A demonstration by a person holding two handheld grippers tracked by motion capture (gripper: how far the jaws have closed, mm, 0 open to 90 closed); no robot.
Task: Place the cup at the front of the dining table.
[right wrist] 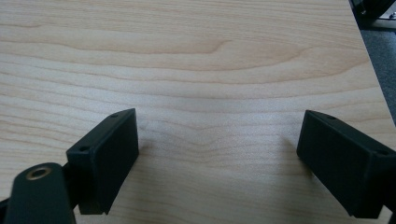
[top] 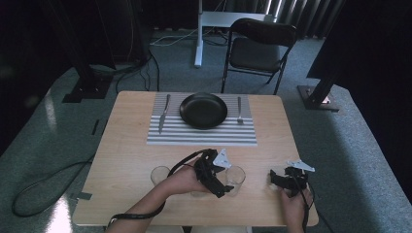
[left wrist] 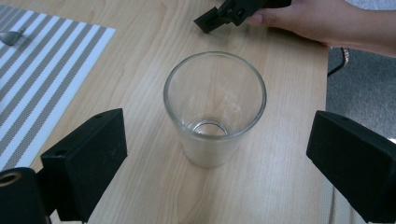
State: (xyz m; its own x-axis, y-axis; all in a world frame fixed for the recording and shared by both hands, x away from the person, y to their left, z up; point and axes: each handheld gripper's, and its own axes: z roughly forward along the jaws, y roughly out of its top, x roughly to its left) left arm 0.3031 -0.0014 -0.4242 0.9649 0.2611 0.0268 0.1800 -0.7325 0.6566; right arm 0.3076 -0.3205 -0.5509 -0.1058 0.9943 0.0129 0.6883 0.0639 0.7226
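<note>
Glass tumbler, clear and upright on the wooden table, stands between the spread jaws of the left gripper, pads clear of it on both sides. From the high view it sits near the table's 6 o'clock edge, another glass at its 9 o'clock. Right gripper, at the tumbler's 3 o'clock, is released too, above bare wood. Black plate lies at 12 o'clock on a striped placemat.
</note>
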